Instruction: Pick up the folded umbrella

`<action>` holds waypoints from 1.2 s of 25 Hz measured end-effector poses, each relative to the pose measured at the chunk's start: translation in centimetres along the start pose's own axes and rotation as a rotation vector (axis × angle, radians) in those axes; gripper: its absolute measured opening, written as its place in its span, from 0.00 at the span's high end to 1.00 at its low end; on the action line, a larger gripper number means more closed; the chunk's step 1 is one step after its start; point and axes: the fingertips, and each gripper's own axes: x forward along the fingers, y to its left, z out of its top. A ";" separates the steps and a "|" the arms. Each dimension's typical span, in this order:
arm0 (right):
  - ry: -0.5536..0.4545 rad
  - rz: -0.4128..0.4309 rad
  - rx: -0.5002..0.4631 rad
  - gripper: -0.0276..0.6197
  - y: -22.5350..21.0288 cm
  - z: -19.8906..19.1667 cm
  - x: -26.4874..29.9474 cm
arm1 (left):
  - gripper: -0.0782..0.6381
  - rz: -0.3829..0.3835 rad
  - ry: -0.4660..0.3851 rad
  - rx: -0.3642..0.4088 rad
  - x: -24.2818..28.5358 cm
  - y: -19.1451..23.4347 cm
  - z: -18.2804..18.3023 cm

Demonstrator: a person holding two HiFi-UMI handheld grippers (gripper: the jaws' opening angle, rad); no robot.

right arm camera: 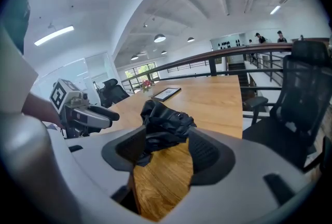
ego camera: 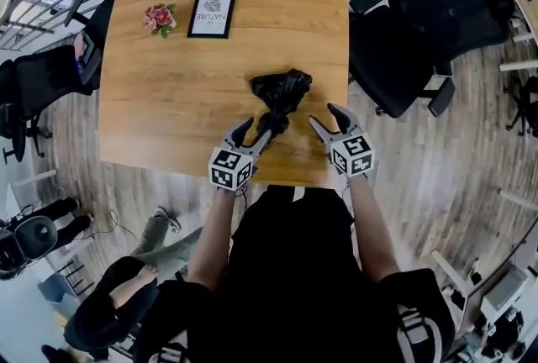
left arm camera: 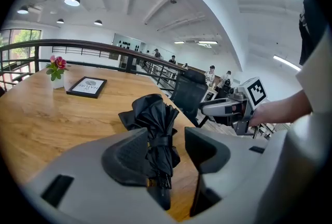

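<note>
Left tongs (ego camera: pixel 255 133) are hovering low over the near edge of the desk (ego camera: pixel 168 101), jaws standing well apart. The folded umbrella (ego camera: pixel 280 92) is lying on the wood directly ahead of them, and its narrow strapped end is reaching back into the gap between the two jaws. In the left gripper view the black fabric is running close along the left-hand pad, while a clear strip of desk is showing between it and the right-hand pad. Neither pad is pressing, so nothing is being gripped.

Right tongs (ego camera: pixel 329 122) are hovering just to the right of the left tongs, also wide open and holding nothing. The umbrella's handle end is sitting to their left with bare wood between. In the right gripper view the bunched canopy is showing ahead and above the gap, partly behind the left-hand jaw.

The umbrella's loose, crumpled canopy is pointing away from both tongs, toward the desk's middle. It is lying flat on the desk, slightly angled.

Well beyond the tongs, at the far left of the desk:
- a black picture frame (ego camera: pixel 212 13) is lying flat
- a small flower pot (ego camera: pixel 159 18) with pink blooms is sitting just to its left

A black office chair (ego camera: pixel 420 34) is standing off the desk's edge, to the right of the right tongs.
</note>
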 end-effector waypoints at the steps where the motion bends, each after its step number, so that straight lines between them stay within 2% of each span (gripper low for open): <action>1: 0.007 0.006 0.002 0.54 0.0 -0.1 0.3 | 0.58 -0.003 0.009 0.001 0.4 0.1 0.0; 8: 0.043 0.036 0.018 0.54 -0.3 -1.4 2.0 | 0.57 -0.025 0.057 -0.001 2.7 0.5 -1.0; 24: 0.103 0.047 0.041 0.54 -2.5 -3.4 2.4 | 0.47 0.016 0.197 -0.034 7.3 1.7 -4.9; 30: 0.112 0.046 0.048 0.54 -3.0 -3.6 2.4 | 0.46 0.009 0.237 -0.056 8.7 1.8 -6.0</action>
